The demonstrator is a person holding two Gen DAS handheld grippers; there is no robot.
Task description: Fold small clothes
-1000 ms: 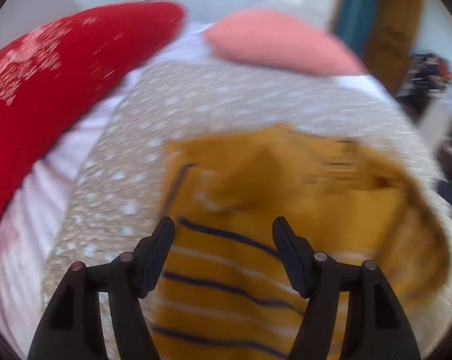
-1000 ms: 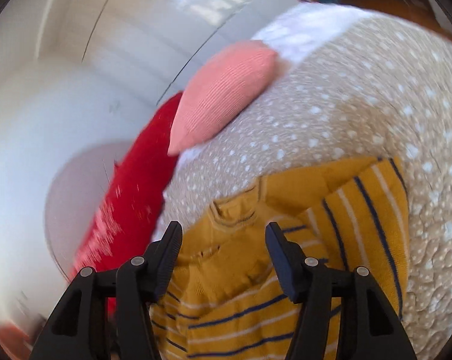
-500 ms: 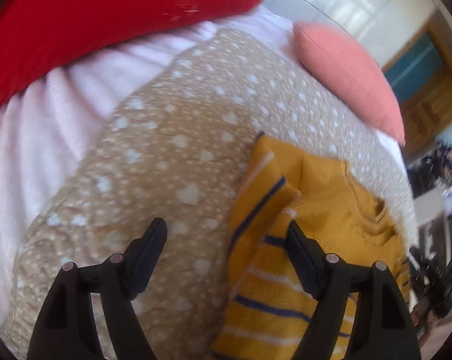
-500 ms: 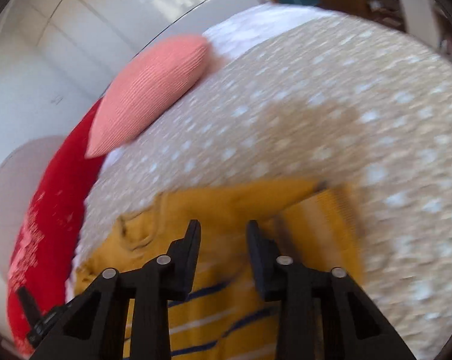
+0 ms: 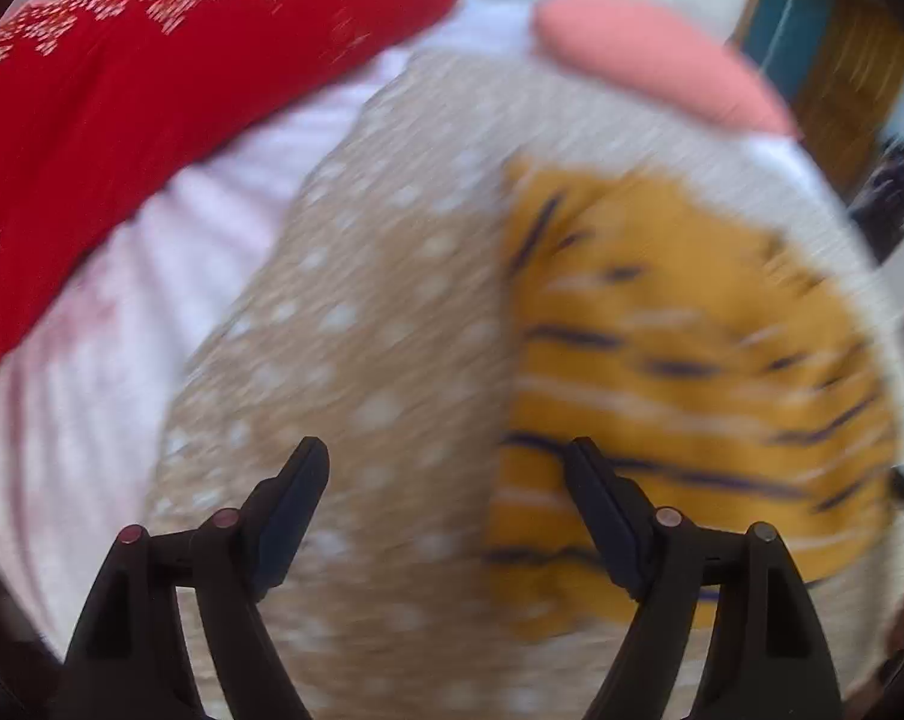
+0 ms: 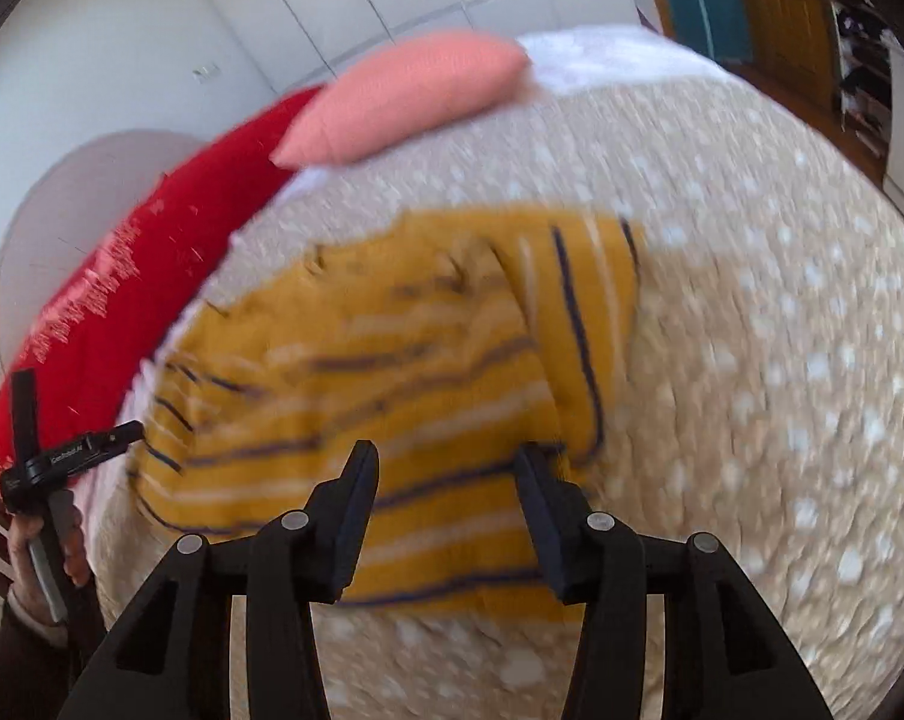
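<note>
Striped sweater (image 6: 392, 372) lies part-folded mid-frame on spotted blanket (image 6: 751, 360); right claw (image 6: 446, 468), jaws just narrowing yet gripping nothing, and left claw (image 5: 446, 468), wide and unladen, should pinch near hem squarely before folding.

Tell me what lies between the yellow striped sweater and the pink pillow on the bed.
Only bare spotted beige blanket. In the right wrist view a strip of it separates the sweater from the pink pillow; nothing else sits there. The blurred left wrist view agrees.

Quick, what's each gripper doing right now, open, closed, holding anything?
Left gripper: open, holding nothing, above the blanket.
Right gripper: open, jaws just narrowed, over the striped sweater, not gripping it.
</note>
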